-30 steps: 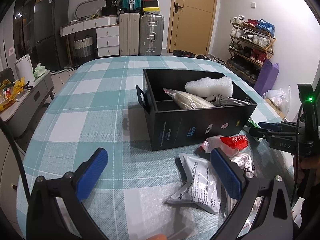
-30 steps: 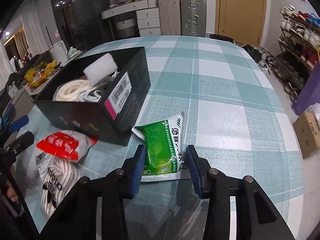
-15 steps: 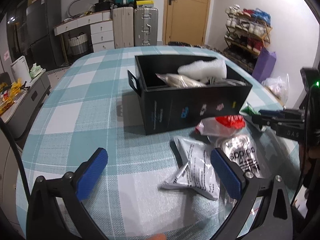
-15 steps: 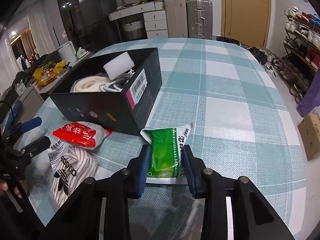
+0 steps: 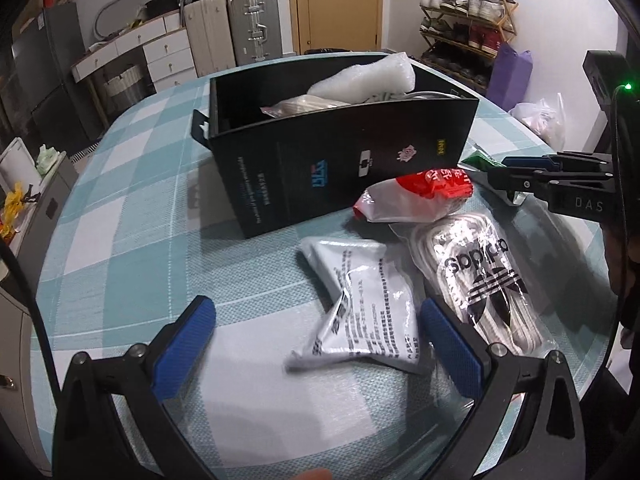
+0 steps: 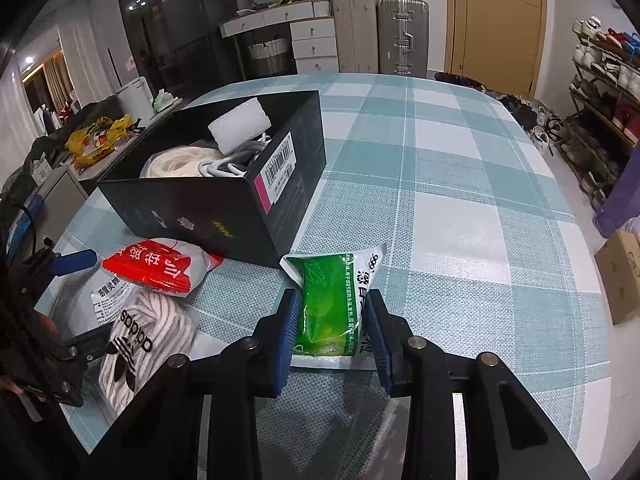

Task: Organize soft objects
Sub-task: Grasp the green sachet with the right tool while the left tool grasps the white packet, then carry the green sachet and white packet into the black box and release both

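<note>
A black box [image 5: 352, 160] [image 6: 224, 204] on the checked table holds a white foam roll [image 5: 364, 78], a cream bundle [image 6: 176, 164] and white cables. In front of it lie a red-and-white pouch [image 5: 416, 196] [image 6: 154, 266], a grey printed bag [image 5: 360, 304] and a clear Adidas bag of striped cloth [image 5: 476, 276] [image 6: 140, 336]. My left gripper [image 5: 316, 344] is open wide, its fingers either side of the grey bag. My right gripper [image 6: 332, 328] is shut on a green-and-white pouch [image 6: 332, 300] that rests on the table by the box's corner.
The table's right half [image 6: 460, 184] is bare checked cloth. Beyond the table stand suitcases [image 5: 232, 24], a drawer unit, a door and a shoe rack [image 5: 468, 12]. A low side cabinet [image 5: 28, 208] stands at the left edge.
My left gripper moved right and closer over the grey bag, staying open. My right gripper's fingers narrowed onto the green pouch.
</note>
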Available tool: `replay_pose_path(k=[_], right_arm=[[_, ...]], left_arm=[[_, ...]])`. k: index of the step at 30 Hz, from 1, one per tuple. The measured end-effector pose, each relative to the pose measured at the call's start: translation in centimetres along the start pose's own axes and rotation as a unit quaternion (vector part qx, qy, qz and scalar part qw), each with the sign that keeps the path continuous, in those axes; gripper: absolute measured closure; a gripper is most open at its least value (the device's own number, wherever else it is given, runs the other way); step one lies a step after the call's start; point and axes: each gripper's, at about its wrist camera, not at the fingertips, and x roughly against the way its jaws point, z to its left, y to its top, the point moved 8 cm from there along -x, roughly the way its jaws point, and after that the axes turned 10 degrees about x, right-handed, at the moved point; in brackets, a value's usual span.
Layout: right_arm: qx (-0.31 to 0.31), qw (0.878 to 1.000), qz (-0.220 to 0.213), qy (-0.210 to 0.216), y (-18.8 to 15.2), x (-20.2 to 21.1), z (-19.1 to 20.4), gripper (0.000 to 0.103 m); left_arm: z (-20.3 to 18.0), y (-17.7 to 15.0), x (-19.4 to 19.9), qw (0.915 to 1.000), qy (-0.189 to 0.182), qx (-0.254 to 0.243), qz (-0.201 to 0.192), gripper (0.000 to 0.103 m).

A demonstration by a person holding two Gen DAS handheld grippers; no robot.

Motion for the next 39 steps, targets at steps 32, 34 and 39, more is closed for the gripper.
replay_pose_path(k=[32,34,39], right_arm=[[-0.003,1.000,0.000,-0.015,0.4,-1.3,-0.4,0.063],[-0.003,1.000,0.001,-0.014,0.3,-1.3,-0.4,0.065],[-0.004,1.000,0.007,-0.010,0.3,-1.2,-0.2,0.069]], left_arm=[[-1.4,0.0,-0.4,0.9995,-0.027,-0.015,0.007,0.017],[-1.7,0.0,-0.1,0.9992,-0.034,-0.023,0.001,0.029],[-2.0,0.0,0.5,0.9984,-0.043,-0.035,-0.010,0.053]])
